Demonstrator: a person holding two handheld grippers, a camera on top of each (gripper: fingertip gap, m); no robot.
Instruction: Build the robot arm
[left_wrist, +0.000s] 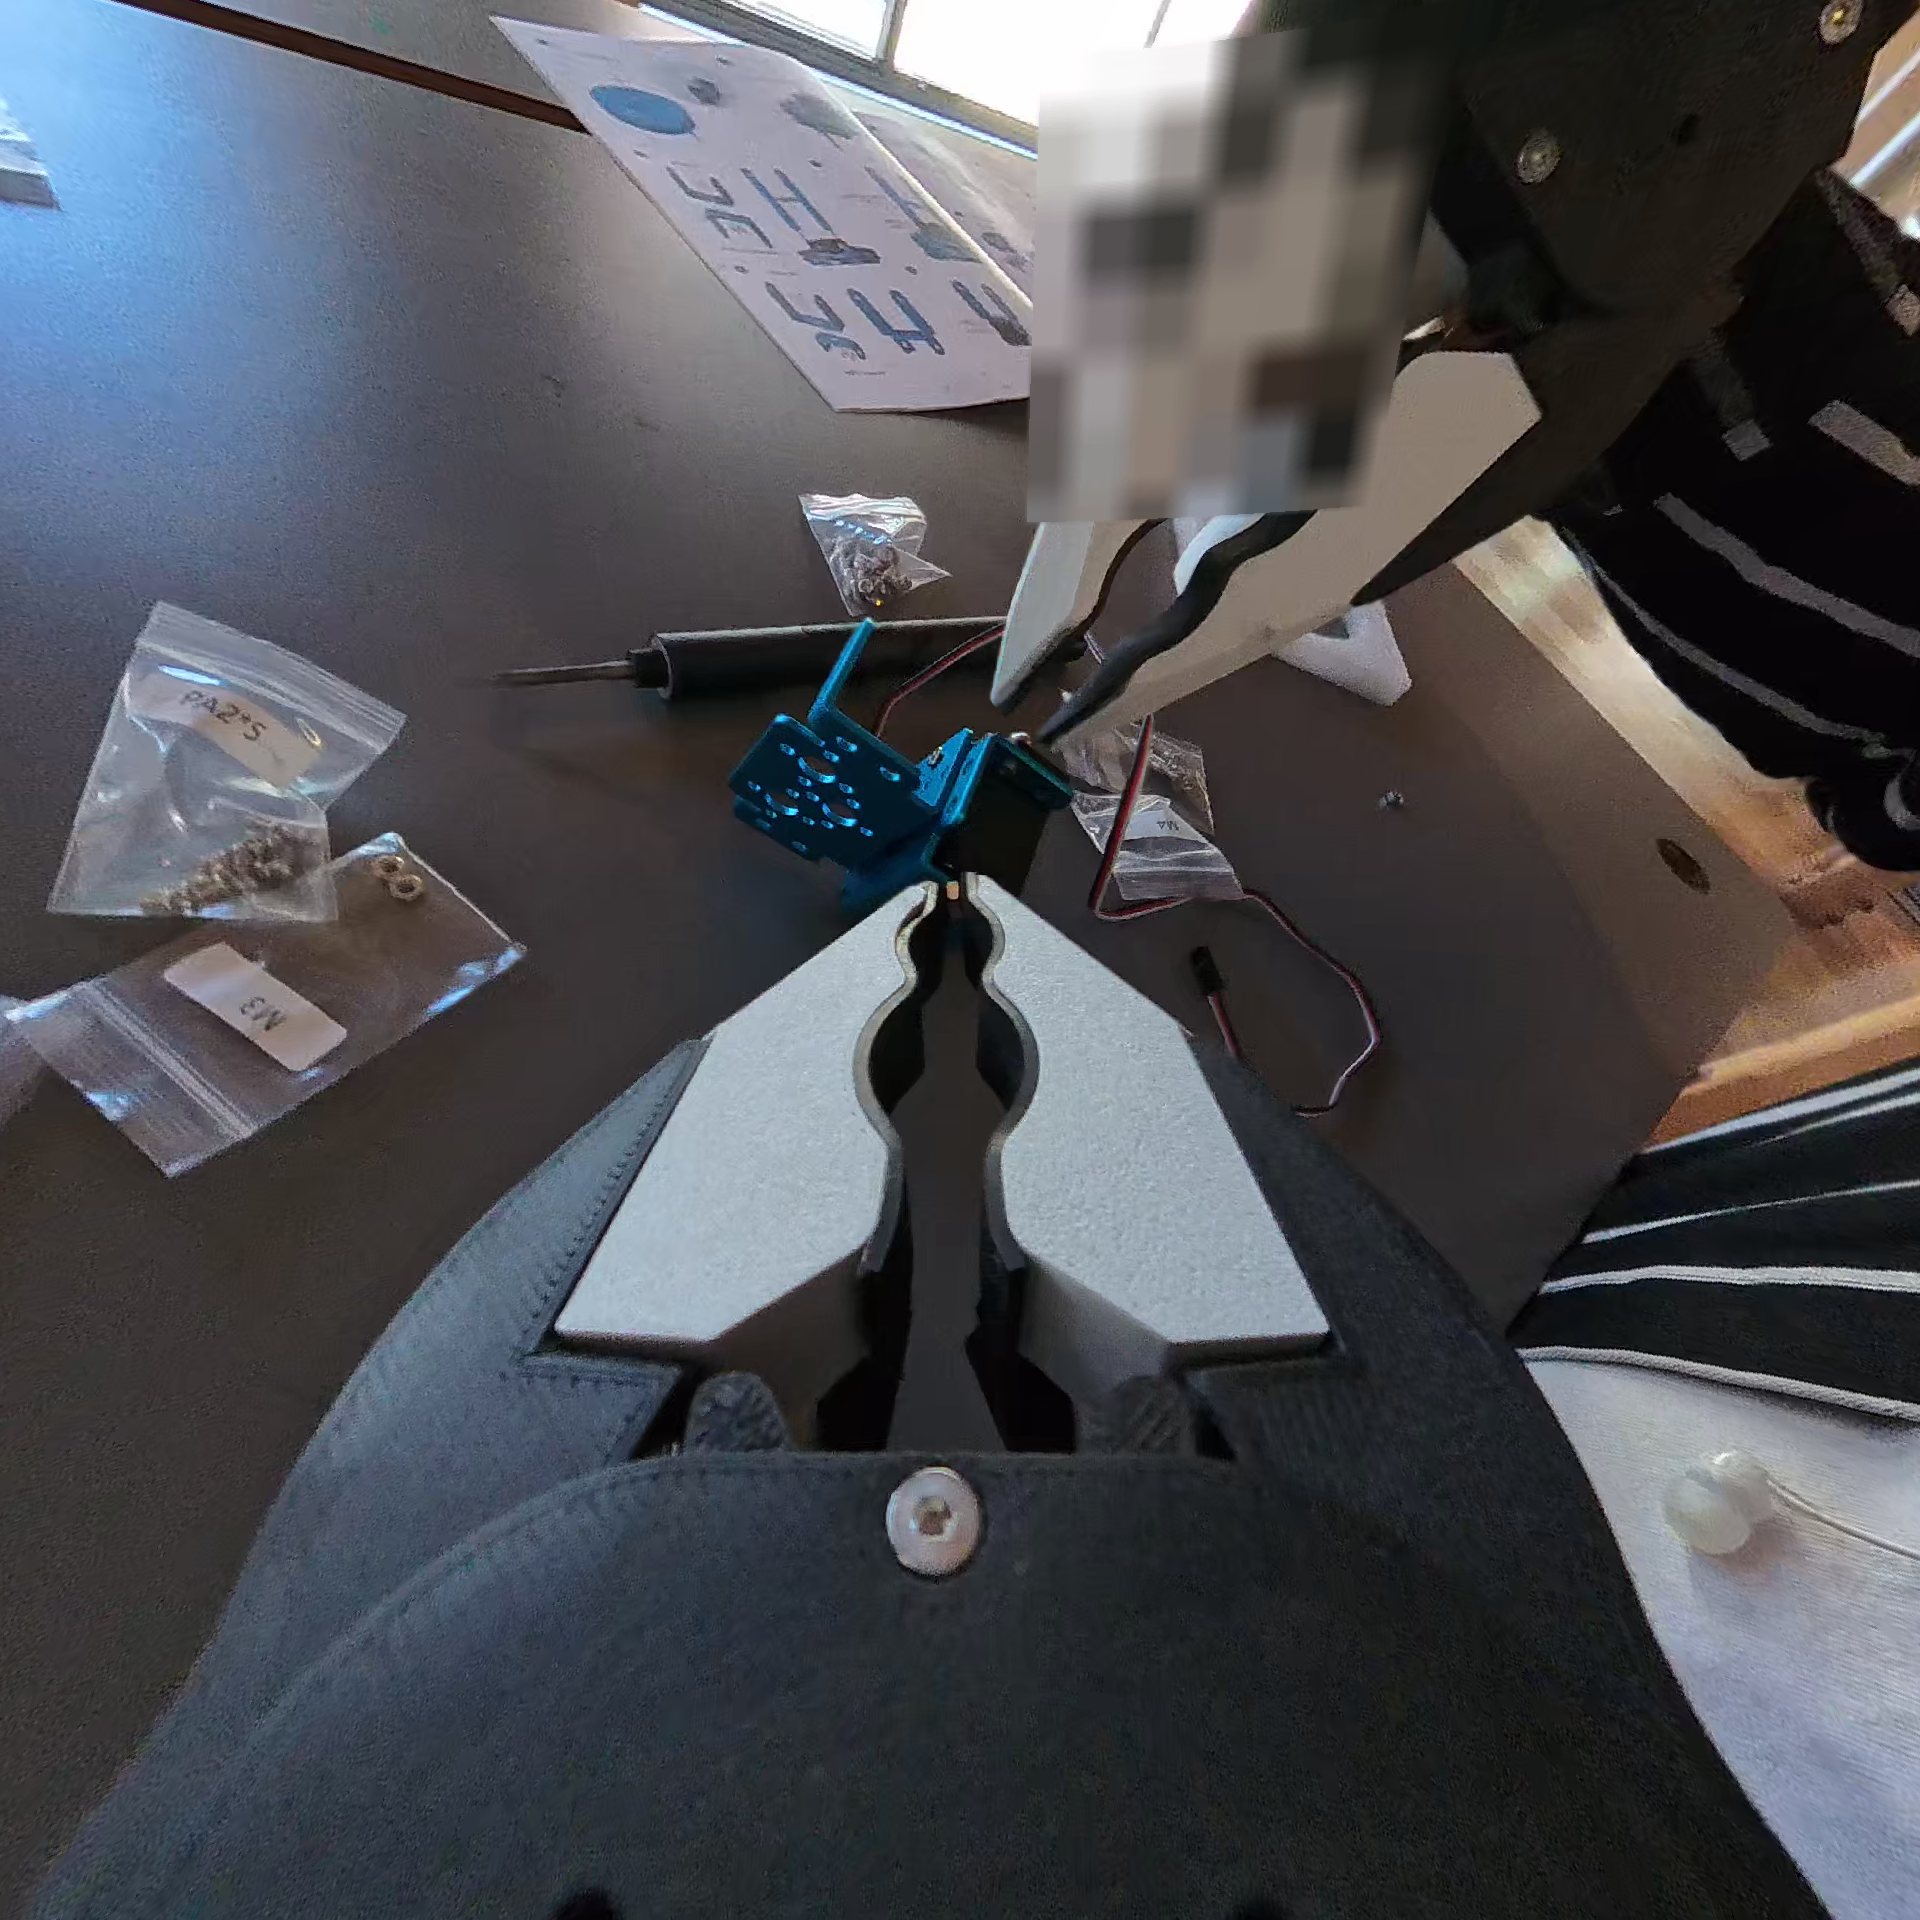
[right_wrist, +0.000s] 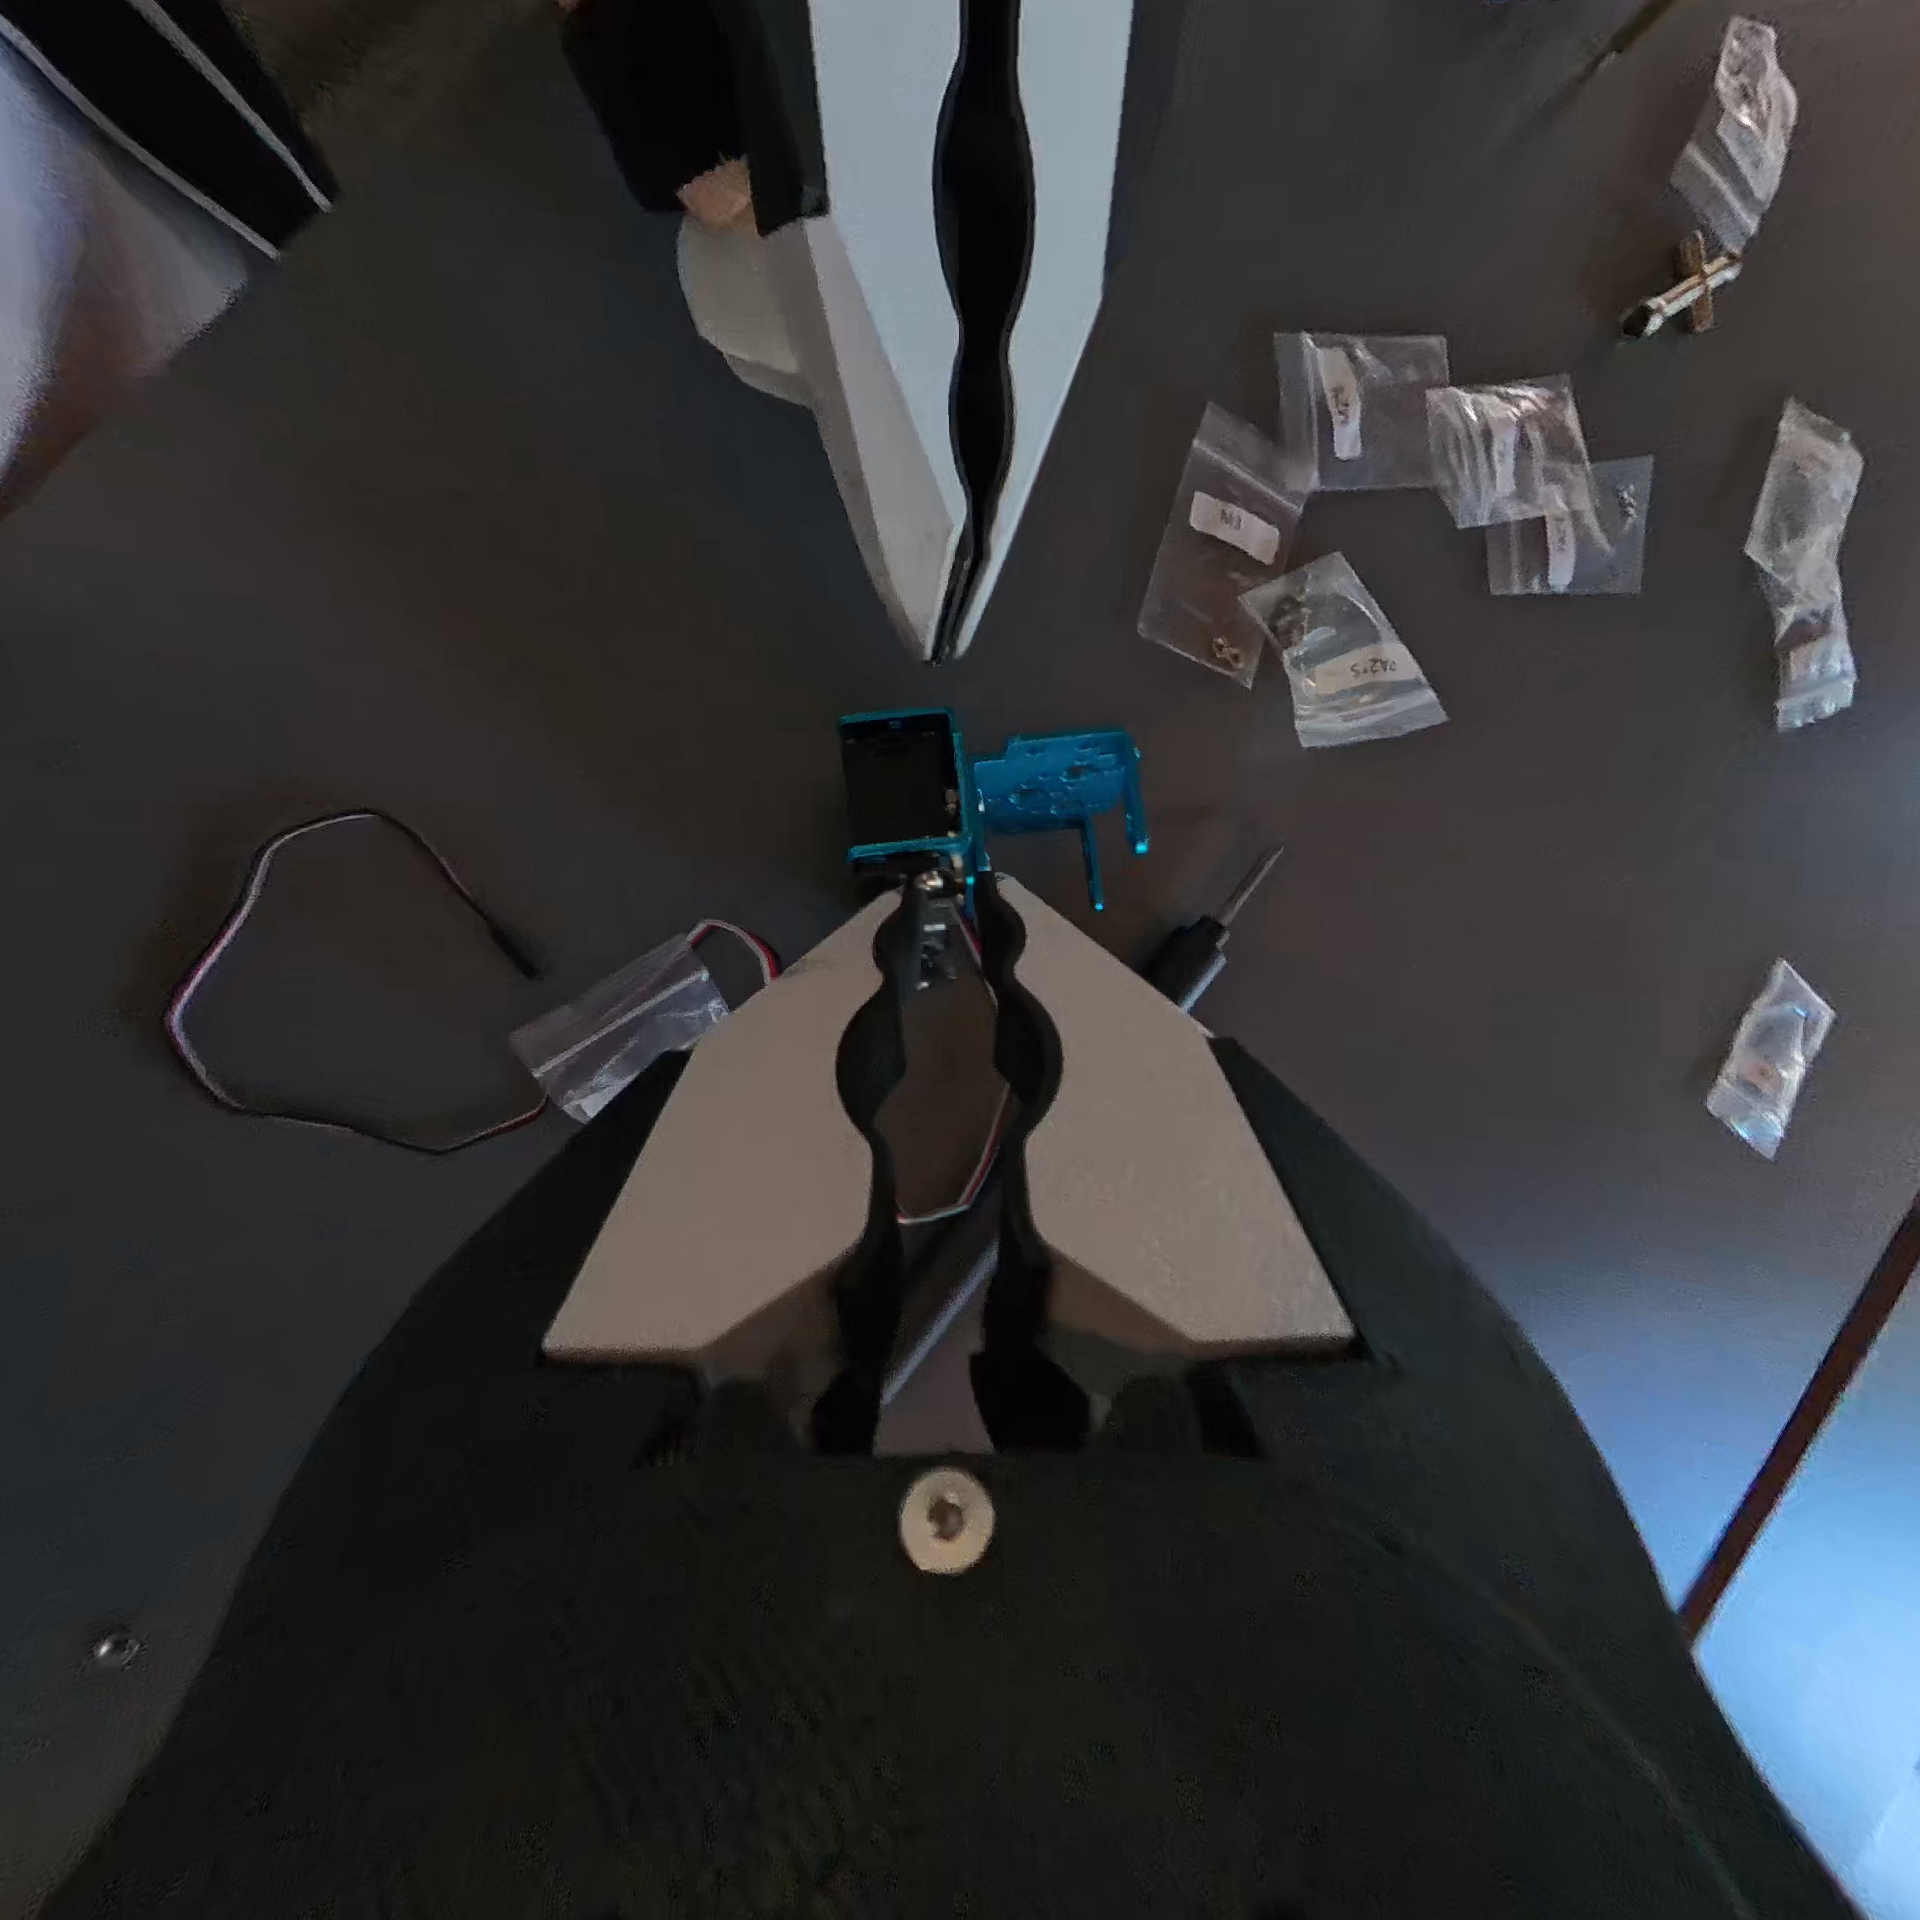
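A blue metal bracket (left_wrist: 821, 790) with a black servo (left_wrist: 997, 831) fixed in it lies on the dark table (left_wrist: 364, 416); the bracket (right_wrist: 1049, 779) and servo (right_wrist: 899, 779) also show in the right wrist view. My left gripper (left_wrist: 951, 891) is shut, its tips just short of the servo, with a tiny pale speck between them. It shows from above in the right wrist view (right_wrist: 940, 652). My right gripper (right_wrist: 948, 891) is shut on a small black part with a metal tip (right_wrist: 923, 935) at the servo's corner. It reaches in from the right in the left wrist view (left_wrist: 1023, 727).
The servo's red, black and white wire (left_wrist: 1351, 1018) loops on the table. A black screwdriver (left_wrist: 810, 649) lies behind the bracket. Several clear bags of screws (left_wrist: 218, 790) (right_wrist: 1351, 665) lie around. A printed sheet (left_wrist: 810, 208) lies far back. A striped sleeve (left_wrist: 1766, 1236) is at the right. There is about 4 centimetres between the tips of the two grippers.
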